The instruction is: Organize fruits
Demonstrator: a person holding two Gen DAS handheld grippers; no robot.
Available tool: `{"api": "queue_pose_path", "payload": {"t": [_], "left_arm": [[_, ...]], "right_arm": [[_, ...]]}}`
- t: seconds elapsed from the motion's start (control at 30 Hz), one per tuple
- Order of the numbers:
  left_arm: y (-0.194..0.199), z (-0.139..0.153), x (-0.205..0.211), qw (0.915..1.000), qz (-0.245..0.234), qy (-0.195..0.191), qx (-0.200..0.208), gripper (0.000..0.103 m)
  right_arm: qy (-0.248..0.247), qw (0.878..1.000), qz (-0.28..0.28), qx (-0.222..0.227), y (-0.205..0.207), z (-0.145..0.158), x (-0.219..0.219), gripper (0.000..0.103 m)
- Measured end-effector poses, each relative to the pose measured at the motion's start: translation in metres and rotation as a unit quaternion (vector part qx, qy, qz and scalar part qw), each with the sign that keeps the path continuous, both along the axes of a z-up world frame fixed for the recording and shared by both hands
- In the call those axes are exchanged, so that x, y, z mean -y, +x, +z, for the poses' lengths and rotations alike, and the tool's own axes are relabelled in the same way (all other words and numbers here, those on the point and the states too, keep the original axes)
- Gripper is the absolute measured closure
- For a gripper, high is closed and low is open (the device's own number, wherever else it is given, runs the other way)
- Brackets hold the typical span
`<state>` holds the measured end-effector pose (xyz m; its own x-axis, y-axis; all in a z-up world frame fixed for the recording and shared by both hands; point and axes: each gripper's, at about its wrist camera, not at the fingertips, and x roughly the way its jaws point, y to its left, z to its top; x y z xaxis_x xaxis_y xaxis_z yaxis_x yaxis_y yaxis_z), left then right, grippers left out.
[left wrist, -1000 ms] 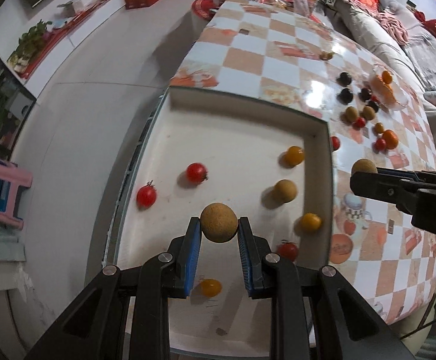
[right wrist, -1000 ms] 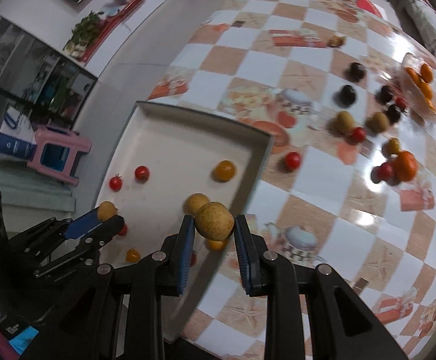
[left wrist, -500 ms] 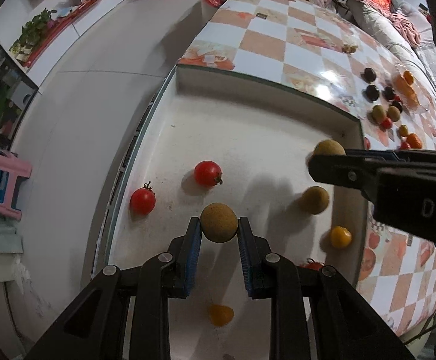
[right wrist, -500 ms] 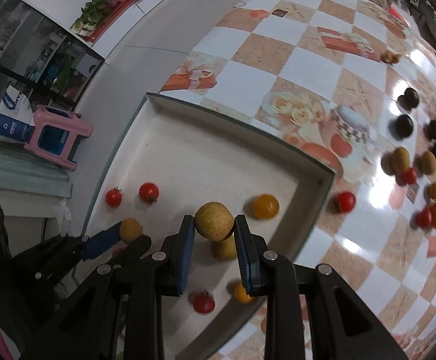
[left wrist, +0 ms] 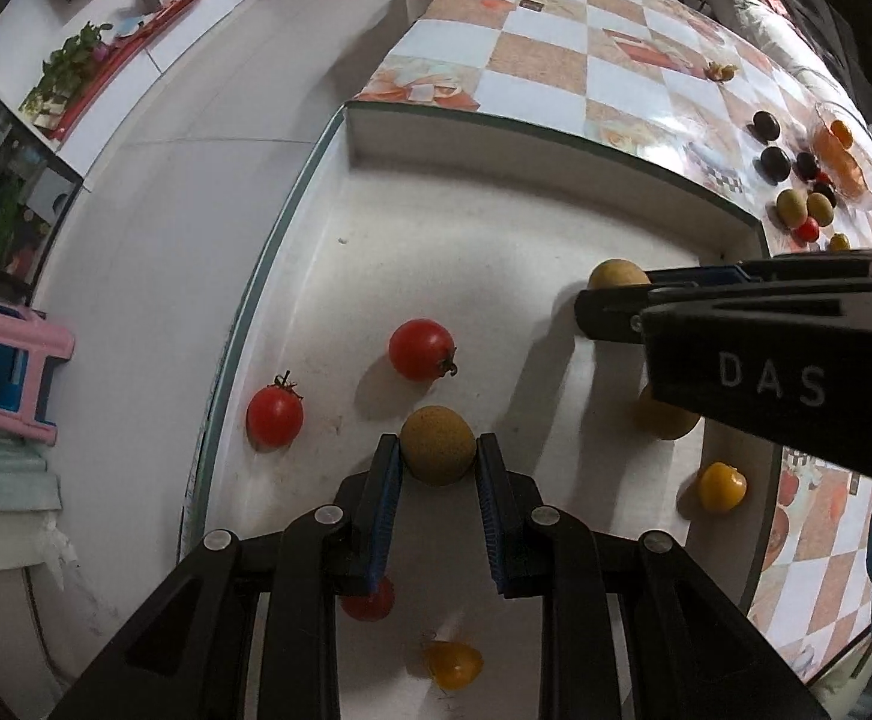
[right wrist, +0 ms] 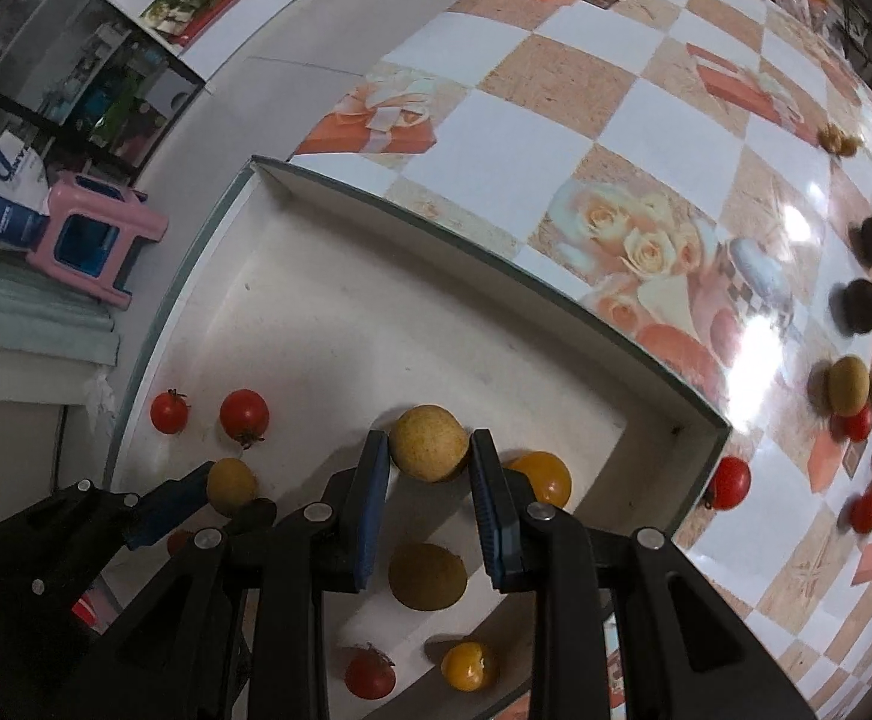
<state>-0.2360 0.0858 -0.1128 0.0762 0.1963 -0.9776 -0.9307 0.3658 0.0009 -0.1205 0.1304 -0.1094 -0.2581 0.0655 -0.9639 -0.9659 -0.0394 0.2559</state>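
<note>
Holding one tan fruit apiece, you have both claws over the white tray [left wrist: 375,138]. Your left gripper [left wrist: 438,461] pinches a speckled brown round fruit [left wrist: 437,445] at lower centre of its view; your right gripper [right wrist: 429,459] clamps a paler yellow-tan fruit [right wrist: 429,443] at the same spot in its own view. What matters for the release is what lies beneath each. Under the left claw, the tray floor looks bare, with two red tomatoes [left wrist: 421,349] just up and left. Under the right claw, a loose tan fruit [right wrist: 427,576] sits directly below frame centre and an orange tomato [right wrist: 542,477] just right, so drop slightly upward of both, I judge.
</note>
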Motion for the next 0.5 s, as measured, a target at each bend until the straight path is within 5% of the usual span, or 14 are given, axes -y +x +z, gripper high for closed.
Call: {"api": "queue_pose_path", "payload": {"t": [0.03, 0.07, 0.1, 0.5], "left_arm": [[0.0, 0.0, 0.0, 1.0, -0.001, 0.002, -0.004, 0.065], [0.001, 0.001, -0.001, 1.0, 0.0, 0.002, -0.006, 0.037], [0.001, 0.002, -0.001, 0.9999, 0.004, 0.005, -0.009, 0.028], [0.005, 0.02, 0.006, 0.9997, -0.005, 0.021, -0.014, 0.026]], "right_arm": [[-0.001, 1.0, 0.001, -0.002, 0.0, 0.0, -0.001, 0.069], [-0.001, 1.0, 0.0, -0.005, -0.001, 0.001, 0.0, 0.066], [0.0, 1.0, 0.0, -0.005, -0.003, 0.002, 0.0, 0.057], [0.01, 0.999, -0.02, -0.023, 0.008, 0.026, 0.004, 0.024]]}}
